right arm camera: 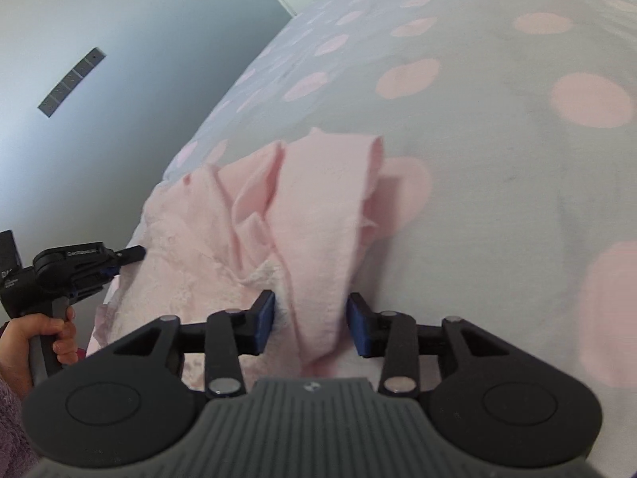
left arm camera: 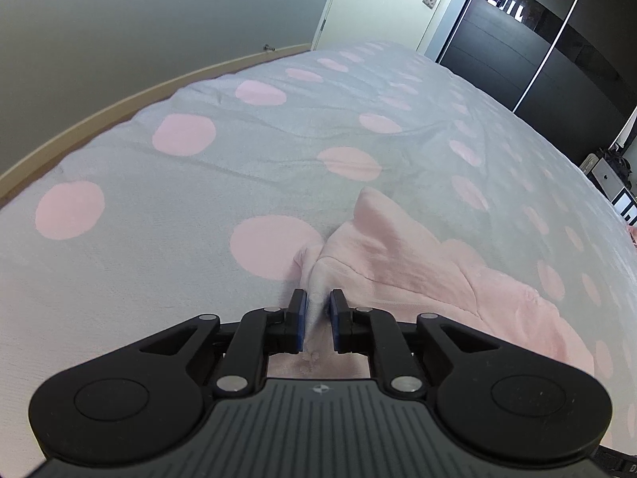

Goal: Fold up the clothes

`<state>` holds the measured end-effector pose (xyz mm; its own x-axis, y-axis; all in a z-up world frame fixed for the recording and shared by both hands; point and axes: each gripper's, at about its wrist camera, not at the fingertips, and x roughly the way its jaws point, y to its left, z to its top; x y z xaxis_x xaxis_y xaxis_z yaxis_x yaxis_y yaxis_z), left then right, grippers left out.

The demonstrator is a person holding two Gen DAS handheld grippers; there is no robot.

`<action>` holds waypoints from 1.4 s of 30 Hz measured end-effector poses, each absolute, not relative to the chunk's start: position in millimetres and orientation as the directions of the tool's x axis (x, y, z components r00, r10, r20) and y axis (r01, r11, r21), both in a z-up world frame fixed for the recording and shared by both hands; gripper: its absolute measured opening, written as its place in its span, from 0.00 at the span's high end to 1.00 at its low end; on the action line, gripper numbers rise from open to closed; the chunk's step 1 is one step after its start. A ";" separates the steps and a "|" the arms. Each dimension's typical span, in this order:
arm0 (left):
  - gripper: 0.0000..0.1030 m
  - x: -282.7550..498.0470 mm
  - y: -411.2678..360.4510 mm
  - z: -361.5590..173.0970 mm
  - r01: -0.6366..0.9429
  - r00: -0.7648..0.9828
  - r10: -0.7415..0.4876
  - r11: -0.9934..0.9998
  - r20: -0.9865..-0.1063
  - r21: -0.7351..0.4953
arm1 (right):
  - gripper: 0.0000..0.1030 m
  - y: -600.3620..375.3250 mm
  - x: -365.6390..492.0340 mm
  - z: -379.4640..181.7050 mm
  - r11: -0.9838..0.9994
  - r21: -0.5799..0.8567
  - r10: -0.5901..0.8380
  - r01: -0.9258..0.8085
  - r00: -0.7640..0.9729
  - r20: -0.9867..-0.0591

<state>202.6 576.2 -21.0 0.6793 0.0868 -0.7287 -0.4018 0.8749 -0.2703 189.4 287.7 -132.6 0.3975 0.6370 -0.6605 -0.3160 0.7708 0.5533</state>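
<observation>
Two grippers on a pink garment, spread on the dotted bedspread

On our left, the left gripper [left arm camera: 317, 320] has its blue pads nearly closed, pinching a thin ridge of the pink fleece garment [left arm camera: 402, 255], which runs away toward two o'clock over the grey bedspread with pink dots [left arm camera: 199, 199]. On our right, the right gripper [right arm camera: 311, 320] stands half open, a folded band of the same garment [right arm camera: 318, 215] lying loose between its pads, long axis toward twelve o'clock. We judge this band still needs gripping before any fold.
</observation>
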 end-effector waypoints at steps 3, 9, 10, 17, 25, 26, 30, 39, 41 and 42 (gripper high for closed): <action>0.84 190.5 575.9 -5.2 -0.416 0.695 0.128 0.874 -0.708 -0.250 | 0.58 264.4 189.7 -116.7 0.814 0.488 0.580 -0.314 0.458 -0.673; 0.84 162.5 561.6 21.4 -0.347 0.729 0.100 0.907 -0.678 -0.240 | 0.62 267.4 191.9 -85.5 0.751 0.430 0.655 -0.501 0.485 -0.579; 0.84 159.7 556.2 23.7 -0.329 0.731 0.091 0.915 -0.676 -0.233 | 0.64 277.1 190.9 -82.5 0.724 0.429 0.682 -0.541 0.463 -0.566; 0.84 183.2 536.1 24.5 -0.247 0.753 0.042 0.943 -0.657 -0.222 | 0.79 361.8 177.1 -93.9 0.605 0.307 0.734 -0.734 0.366 -0.572; 0.84 248.2 551.8 -26.1 -0.349 0.707 0.067 0.898 -0.704 -0.266 | 0.90 371.1 226.7 -133.1 0.715 0.255 0.632 -0.651 0.447 -0.633; 0.84 252.2 554.5 -33.4 -0.367 0.694 0.071 0.891 -0.717 -0.267 | 0.90 372.0 231.0 -137.4 0.721 0.239 0.621 -0.651 0.453 -0.639; 0.85 264.1 560.9 -53.2 -0.403 0.656 0.104 0.886 -0.747 -0.231 | 0.94 369.9 246.3 -150.1 0.731 0.180 0.600 -0.658 0.494 -0.629; 0.84 233.3 545.4 -15.8 -0.367 0.678 0.197 0.926 -0.708 -0.093 | 0.83 344.7 215.8 -112.6 0.694 0.126 0.631 -0.709 0.515 -0.581; 0.84 212.4 543.3 -5.9 -0.364 0.687 0.226 0.930 -0.691 -0.058 | 0.79 337.0 195.6 -103.3 0.657 0.117 0.666 -0.745 0.501 -0.552; 0.84 200.9 542.7 -1.2 -0.360 0.694 0.232 0.932 -0.681 -0.049 | 0.71 333.6 183.2 -99.5 0.634 0.112 0.686 -0.765 0.490 -0.537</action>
<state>200.9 542.7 -1.2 0.6945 0.2323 -0.6810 -0.3598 0.9317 -0.0492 183.2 333.6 -99.5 0.4898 0.6864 -0.5375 -0.7652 0.6339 0.1123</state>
